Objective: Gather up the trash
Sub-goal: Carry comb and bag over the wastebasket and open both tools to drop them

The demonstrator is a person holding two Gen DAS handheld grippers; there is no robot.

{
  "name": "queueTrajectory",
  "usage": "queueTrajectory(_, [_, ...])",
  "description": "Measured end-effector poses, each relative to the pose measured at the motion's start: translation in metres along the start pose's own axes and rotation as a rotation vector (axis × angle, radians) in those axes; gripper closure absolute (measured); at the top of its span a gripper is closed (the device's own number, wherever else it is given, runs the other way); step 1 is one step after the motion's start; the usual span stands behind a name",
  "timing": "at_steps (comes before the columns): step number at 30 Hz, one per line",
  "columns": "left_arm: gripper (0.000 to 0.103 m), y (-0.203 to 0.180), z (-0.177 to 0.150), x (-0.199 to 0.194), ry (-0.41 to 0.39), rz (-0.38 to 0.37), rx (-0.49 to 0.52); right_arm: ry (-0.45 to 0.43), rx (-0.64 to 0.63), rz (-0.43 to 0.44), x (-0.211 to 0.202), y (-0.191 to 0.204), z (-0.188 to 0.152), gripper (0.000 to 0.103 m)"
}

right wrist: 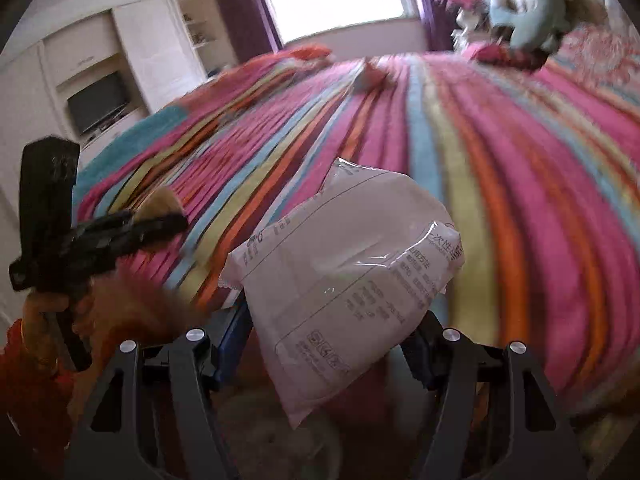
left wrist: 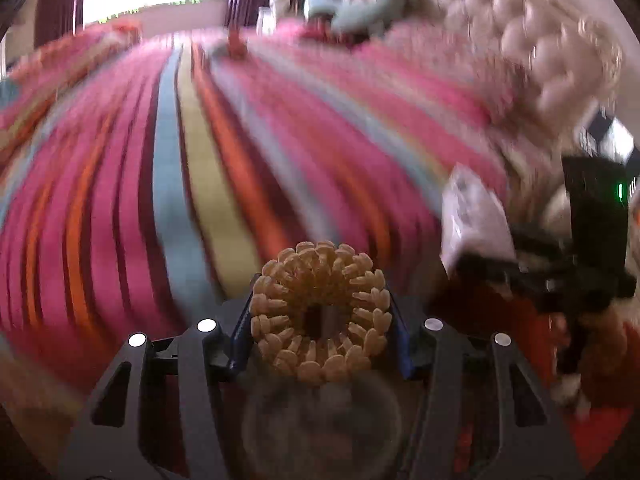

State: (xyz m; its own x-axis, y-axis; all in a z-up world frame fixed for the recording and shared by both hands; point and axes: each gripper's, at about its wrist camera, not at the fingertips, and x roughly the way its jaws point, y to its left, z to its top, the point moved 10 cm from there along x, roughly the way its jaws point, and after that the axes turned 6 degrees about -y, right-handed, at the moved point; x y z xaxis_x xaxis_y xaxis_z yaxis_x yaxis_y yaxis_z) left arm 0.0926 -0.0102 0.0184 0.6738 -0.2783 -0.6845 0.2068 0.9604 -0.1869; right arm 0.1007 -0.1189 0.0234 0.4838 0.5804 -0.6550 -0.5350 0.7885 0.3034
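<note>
My left gripper (left wrist: 320, 312) is shut on a tan corn cob piece (left wrist: 320, 280), end-on, with a ring of kernels around a hollow core. My right gripper (right wrist: 328, 332) is shut on a white plastic packet (right wrist: 344, 268) with printed text. Both are held above the striped bedspread (left wrist: 200, 140). In the left wrist view the right gripper (left wrist: 472, 260) and its white packet (left wrist: 472, 216) show at the right. In the right wrist view the left gripper (right wrist: 168, 224) shows at the left, with the cob (right wrist: 160, 200) partly hidden behind it.
A small red-orange scrap (left wrist: 236, 44) lies far up the bed, also in the right wrist view (right wrist: 368, 74). A teal plush toy (right wrist: 528, 8) sits by the tufted headboard (left wrist: 540, 40). White cabinets with a TV (right wrist: 100, 100) stand at the left.
</note>
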Motion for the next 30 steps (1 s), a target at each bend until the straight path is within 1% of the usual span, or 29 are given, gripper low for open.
queueTrajectory(2, [0.049,0.000,-0.055,0.006,0.101,0.016,-0.035,0.086,-0.005,0.000,0.009,0.007,-0.046,0.040])
queueTrajectory(3, [0.049,0.001,-0.086,0.014,0.164,0.011,-0.074,0.119,0.004,0.001,0.015,0.006,-0.061,0.040])
queueTrajectory(4, [0.049,0.004,-0.112,0.022,0.220,0.012,-0.116,0.138,0.009,0.002,0.019,0.006,-0.069,0.040])
queueTrajectory(5, [0.049,0.005,-0.133,0.031,0.272,0.008,-0.144,0.234,0.018,0.016,0.038,0.003,-0.106,0.040])
queueTrajectory(7, [0.049,0.009,-0.178,0.054,0.396,0.018,-0.185,0.294,0.017,0.015,0.050,0.003,-0.126,0.040])
queueTrajectory(9, [0.049,0.008,-0.207,0.073,0.496,0.009,-0.200,0.404,0.026,0.023,0.077,-0.002,-0.159,0.040])
queueTrajectory(10, [0.049,0.007,-0.218,0.081,0.534,0.005,-0.194,0.436,0.028,0.030,0.085,-0.003,-0.167,0.040])
queueTrajectory(11, [0.049,0.005,-0.222,0.087,0.560,-0.002,-0.184,0.495,0.011,0.027,0.104,-0.006,-0.183,0.040])
queueTrajectory(12, [0.049,0.005,-0.228,0.094,0.582,-0.002,-0.172,0.518,0.002,0.020,0.109,-0.006,-0.191,0.040])
queueTrajectory(13, [0.048,0.005,-0.232,0.097,0.599,0.005,-0.155,0.536,-0.005,0.014,0.113,-0.006,-0.197,0.040])
queueTrajectory(14, [0.048,0.004,-0.235,0.100,0.612,0.006,-0.139,0.575,-0.010,0.018,0.127,-0.008,-0.208,0.040])
queueTrajectory(17, [0.046,0.004,-0.247,0.102,0.641,0.005,-0.132,0.620,-0.011,0.036,0.138,-0.005,-0.219,0.040])
queueTrajectory(18, [0.042,0.005,-0.251,0.103,0.654,0.005,-0.138,0.636,-0.021,0.042,0.141,-0.004,-0.224,0.040])
queueTrajectory(19, [0.035,0.004,-0.253,0.106,0.660,0.006,-0.145,0.644,-0.027,0.044,0.140,-0.003,-0.228,0.040])
queueTrajectory(20, [0.031,0.005,-0.256,0.104,0.661,0.008,-0.153,0.651,-0.033,0.046,0.143,-0.003,-0.230,0.039])
queueTrajectory(21, [0.025,0.007,-0.256,0.103,0.660,0.017,-0.159,0.657,-0.038,0.056,0.143,-0.001,-0.232,0.039])
queueTrajectory(23, [0.024,0.009,-0.257,0.101,0.652,0.025,-0.163,0.661,-0.041,0.061,0.140,0.003,-0.235,0.036])
queueTrajectory(24, [0.022,0.010,-0.256,0.100,0.649,0.033,-0.160,0.660,-0.041,0.062,0.140,0.000,-0.236,0.031])
queueTrajectory(25, [0.018,0.013,-0.258,0.099,0.649,0.039,-0.156,0.660,-0.039,0.060,0.140,0.000,-0.236,0.030])
queueTrajectory(26, [0.017,0.015,-0.258,0.099,0.648,0.042,-0.154,0.659,-0.039,0.058,0.136,0.006,-0.242,0.030])
queueTrajectory(28, [0.017,0.017,-0.257,0.098,0.641,0.043,-0.152,0.651,-0.037,0.046,0.126,0.007,-0.250,0.030])
queueTrajectory(29, [0.017,0.019,-0.256,0.099,0.638,0.044,-0.150,0.646,-0.036,0.044,0.114,0.016,-0.252,0.029])
queueTrajectory(30, [0.017,0.020,-0.254,0.098,0.634,0.046,-0.148,0.632,-0.034,0.045,0.109,0.019,-0.254,0.024])
